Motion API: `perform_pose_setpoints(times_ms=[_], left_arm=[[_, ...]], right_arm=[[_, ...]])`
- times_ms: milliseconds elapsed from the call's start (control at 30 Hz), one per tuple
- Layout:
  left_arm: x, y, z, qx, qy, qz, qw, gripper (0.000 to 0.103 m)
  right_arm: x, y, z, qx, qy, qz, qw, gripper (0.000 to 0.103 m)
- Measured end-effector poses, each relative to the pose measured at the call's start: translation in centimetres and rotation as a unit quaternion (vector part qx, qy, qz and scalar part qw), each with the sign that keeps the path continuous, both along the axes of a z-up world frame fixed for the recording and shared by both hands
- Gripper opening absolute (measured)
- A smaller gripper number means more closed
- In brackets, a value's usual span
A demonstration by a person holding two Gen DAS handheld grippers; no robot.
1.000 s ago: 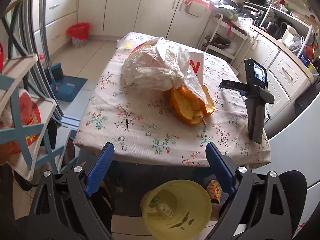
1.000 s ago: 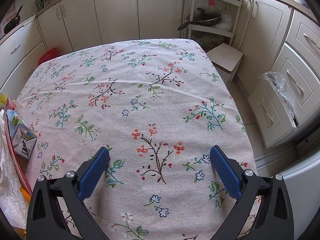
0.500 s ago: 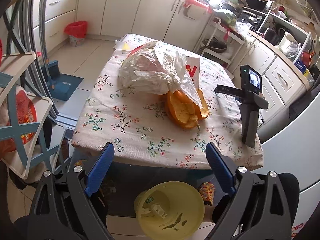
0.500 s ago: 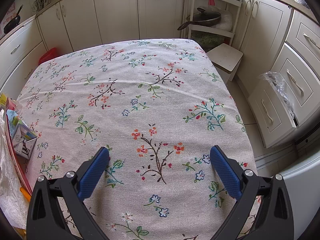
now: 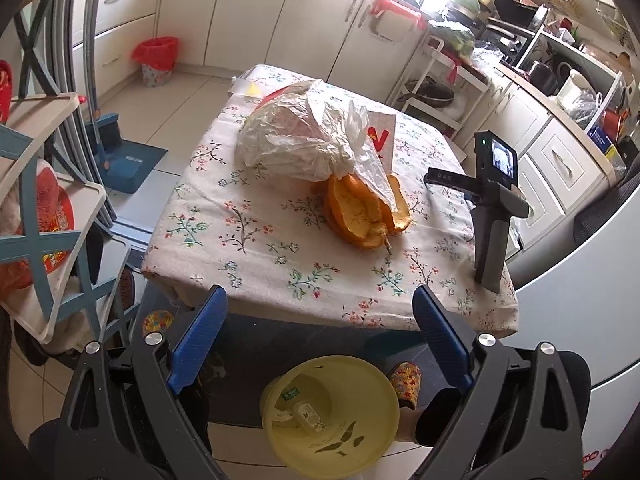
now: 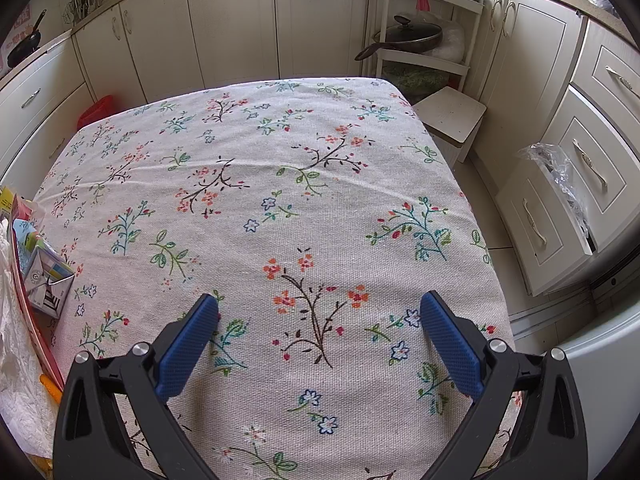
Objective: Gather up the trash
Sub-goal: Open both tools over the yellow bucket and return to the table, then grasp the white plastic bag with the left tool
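Both my tongs point(image 5: 316, 336) point(image 6: 318, 320) gape, empty | orange peel point(image 5: 366, 216) — light, limp, slick | pinch its curled rim

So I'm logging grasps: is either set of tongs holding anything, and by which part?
Nothing is held. The left tongs and right tongs are both open and empty.

A crumpled translucent white plastic bag point(image 5: 304, 148) lies at frame centre, touching curled orange fruit peels point(image 5: 366, 214) just lower right; a yellow plastic bin point(image 5: 330, 408) sits bottom centre.
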State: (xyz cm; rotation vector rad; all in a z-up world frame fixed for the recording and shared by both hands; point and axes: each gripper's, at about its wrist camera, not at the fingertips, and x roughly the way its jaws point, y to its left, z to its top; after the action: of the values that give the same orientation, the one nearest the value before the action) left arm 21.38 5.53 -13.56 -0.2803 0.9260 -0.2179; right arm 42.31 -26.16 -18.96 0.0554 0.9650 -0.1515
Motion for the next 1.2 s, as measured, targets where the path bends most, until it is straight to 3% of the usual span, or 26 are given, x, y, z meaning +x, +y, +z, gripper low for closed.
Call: perform_pose_setpoints(times_ms=[700, 933, 1033, 1100, 1200], left_arm=[[2.9, -7.2, -1.9, 0.061, 0.032, -0.053, 0.9962, 0.09], [3.7, -7.0, -2.1, 0.077, 0.03, -0.037, 0.9959, 0.09], [3.9, -6.5, -2.2, 0.088, 0.025, -0.024, 0.9955, 0.09], [4.2, -5.7, -2.1, 0.093, 0.021, -0.009, 0.9954, 0.09], [4.5, -3.8, -1.9, 0.09, 0.017, 0.022, 0.9955, 0.09]], right_arm=[[0.0, 0.0, -0.1, 0.0, -0.001, -0.01, 1.0, 0.096], [0.3, 0.2, -0.1, 0.0, -0.001, -0.021, 1.0, 0.096], [0.3, 0.4, 0.1, 0.005, 0.017, 0.0, 1.0, 0.096], [-0.3, 0.7, 0.4, 0.023, 0.021, 0.012, 0.999, 0.096], [-2.5, 1.0, 2.5, 0.059, -0.012, 0.029, 0.998, 0.096]])
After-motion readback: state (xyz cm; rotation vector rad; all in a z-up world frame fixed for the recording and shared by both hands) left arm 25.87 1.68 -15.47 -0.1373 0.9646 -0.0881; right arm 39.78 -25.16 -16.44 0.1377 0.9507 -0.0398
